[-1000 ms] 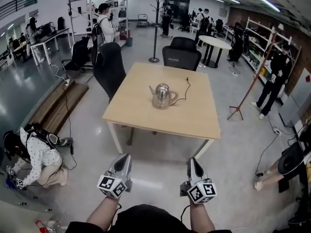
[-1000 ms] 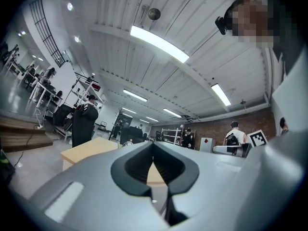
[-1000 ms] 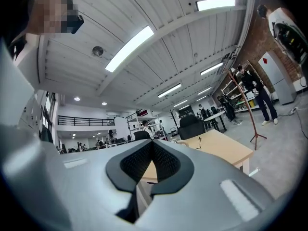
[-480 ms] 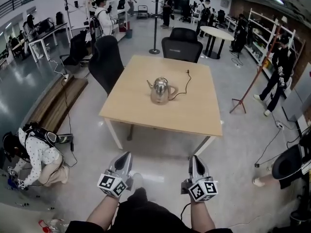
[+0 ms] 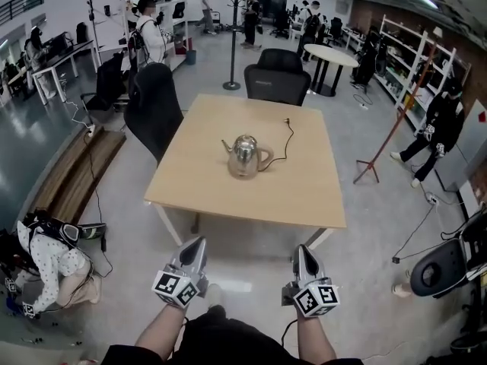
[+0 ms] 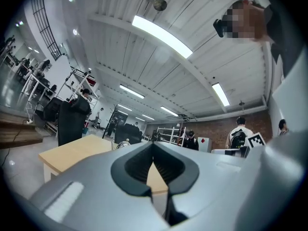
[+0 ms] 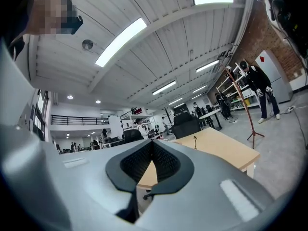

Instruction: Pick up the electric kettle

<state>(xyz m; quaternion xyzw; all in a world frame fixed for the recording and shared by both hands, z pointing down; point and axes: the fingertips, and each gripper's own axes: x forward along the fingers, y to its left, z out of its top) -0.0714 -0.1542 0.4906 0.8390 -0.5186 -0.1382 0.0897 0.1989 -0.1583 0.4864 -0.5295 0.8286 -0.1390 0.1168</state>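
A shiny steel electric kettle stands near the middle of a light wooden table, with its black cord trailing toward the far edge. Both grippers hang in front of the table's near edge, well short of the kettle. My left gripper is shut with nothing in it, and my right gripper is likewise shut and empty. In the left gripper view the jaws meet, with the tabletop and the kettle's top beyond. In the right gripper view the jaws also meet, and the table lies ahead.
Two black office chairs stand at the table's left and far sides. A person crouches on the floor at the lower left beside a wooden bench. A thin reddish stand and another person are at the right.
The table and kettle have drawn nearer and shifted slightly left in the head view as I walk toward them. Both grippers stay shut and level.
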